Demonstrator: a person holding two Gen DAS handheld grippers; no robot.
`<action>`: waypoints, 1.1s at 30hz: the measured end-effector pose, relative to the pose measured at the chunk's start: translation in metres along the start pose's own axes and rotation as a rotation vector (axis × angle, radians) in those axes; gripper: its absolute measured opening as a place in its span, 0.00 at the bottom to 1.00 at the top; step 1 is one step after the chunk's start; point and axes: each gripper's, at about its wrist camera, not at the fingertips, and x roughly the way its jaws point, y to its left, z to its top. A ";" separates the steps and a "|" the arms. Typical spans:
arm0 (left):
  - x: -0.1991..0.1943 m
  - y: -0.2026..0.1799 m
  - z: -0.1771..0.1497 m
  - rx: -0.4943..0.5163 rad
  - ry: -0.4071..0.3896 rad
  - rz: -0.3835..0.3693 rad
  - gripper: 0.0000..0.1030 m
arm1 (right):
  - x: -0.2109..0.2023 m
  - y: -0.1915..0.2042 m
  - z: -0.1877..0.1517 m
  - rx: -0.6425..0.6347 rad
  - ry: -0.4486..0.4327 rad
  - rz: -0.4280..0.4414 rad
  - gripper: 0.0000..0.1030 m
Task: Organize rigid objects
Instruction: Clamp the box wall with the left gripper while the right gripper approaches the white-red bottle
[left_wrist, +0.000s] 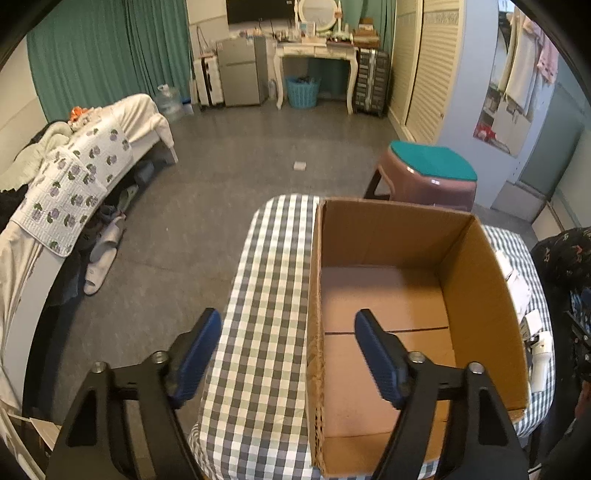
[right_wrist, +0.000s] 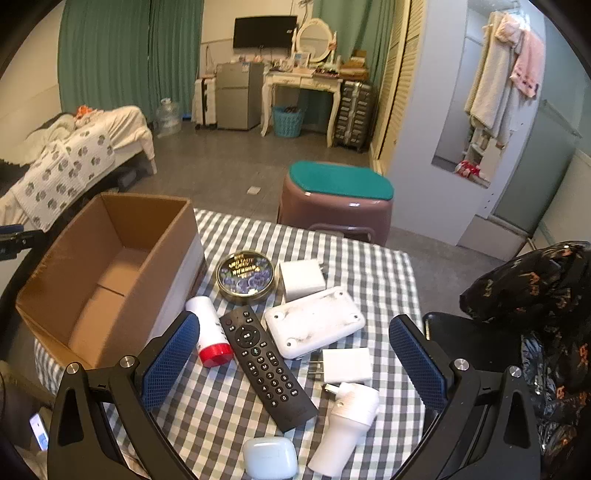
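Observation:
An empty cardboard box stands on the checked tablecloth. My left gripper is open and straddles the box's left wall without touching it, one blue pad outside and one inside. In the right wrist view the box is at left. Beside it lie a round tin, a white charger cube, a flat white device, a black remote, a red-capped white bottle, a white plug, a white cylinder and an earbud case. My right gripper hangs open above them, holding nothing.
A mauve stool with a teal cushion stands just beyond the table's far edge. A person's dark patterned clothing is at the right. A bed runs along the left wall. Open floor lies between.

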 end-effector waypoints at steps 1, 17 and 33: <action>0.004 -0.001 -0.001 0.010 0.013 -0.001 0.67 | 0.006 0.001 0.000 -0.008 0.009 0.004 1.00; 0.032 -0.022 -0.009 0.105 0.139 -0.042 0.12 | 0.054 0.019 -0.001 -0.081 0.064 0.079 1.00; 0.034 -0.023 -0.004 0.109 0.145 -0.045 0.11 | 0.095 0.060 -0.010 -0.311 0.143 0.288 0.58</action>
